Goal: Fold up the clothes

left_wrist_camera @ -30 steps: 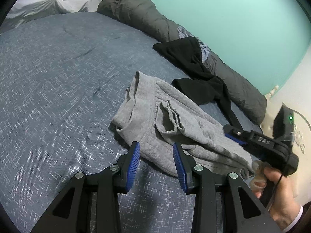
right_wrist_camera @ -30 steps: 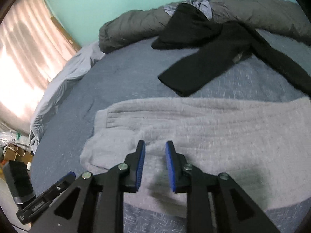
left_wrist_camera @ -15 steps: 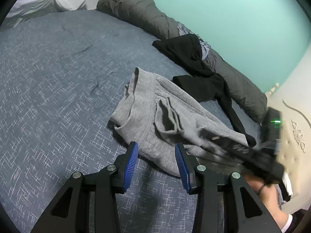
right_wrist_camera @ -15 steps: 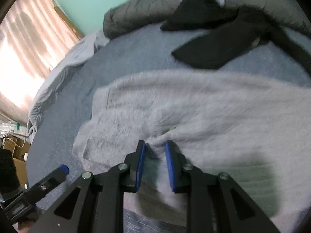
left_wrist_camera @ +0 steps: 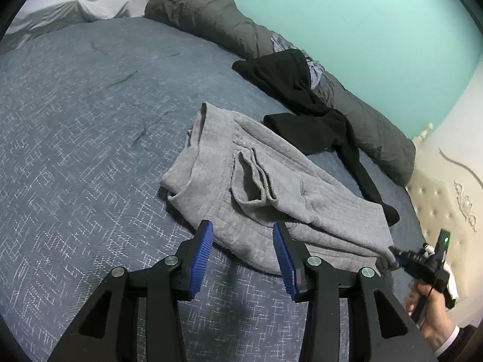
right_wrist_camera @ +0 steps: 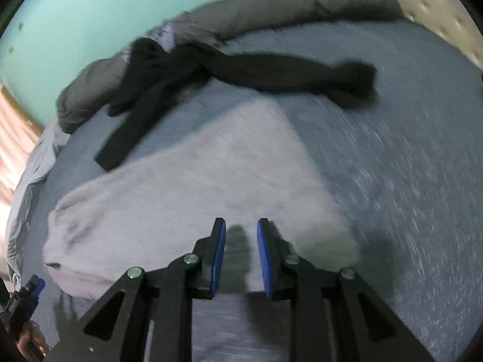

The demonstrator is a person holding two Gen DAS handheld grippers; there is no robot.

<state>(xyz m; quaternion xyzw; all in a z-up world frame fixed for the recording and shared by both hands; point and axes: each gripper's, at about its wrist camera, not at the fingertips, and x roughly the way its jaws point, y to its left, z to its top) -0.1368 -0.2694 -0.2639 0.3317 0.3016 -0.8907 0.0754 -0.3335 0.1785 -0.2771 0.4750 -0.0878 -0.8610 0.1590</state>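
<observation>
Blue-padded, the left claw [left_wrist_camera: 243, 261] angled down over the near edge of the grey sweatpants [left_wrist_camera: 259, 181], jaws apart with nothing pinched, pads flanking the hem. The right claw [left_wrist_camera: 395, 259], gripped by a hand [left_wrist_camera: 428, 307] in a white cuff, pinched the sweatpants' far corner in the left wrist view; its own blurred view showed a narrow gap, just closing. The sweatpants lay crumpled mid-bed [left_wrist_camera: 75, 150], touching a black garment [left_wrist_camera: 302, 105] beside a rolled grey duvet [left_wrist_camera: 217, 21].
</observation>
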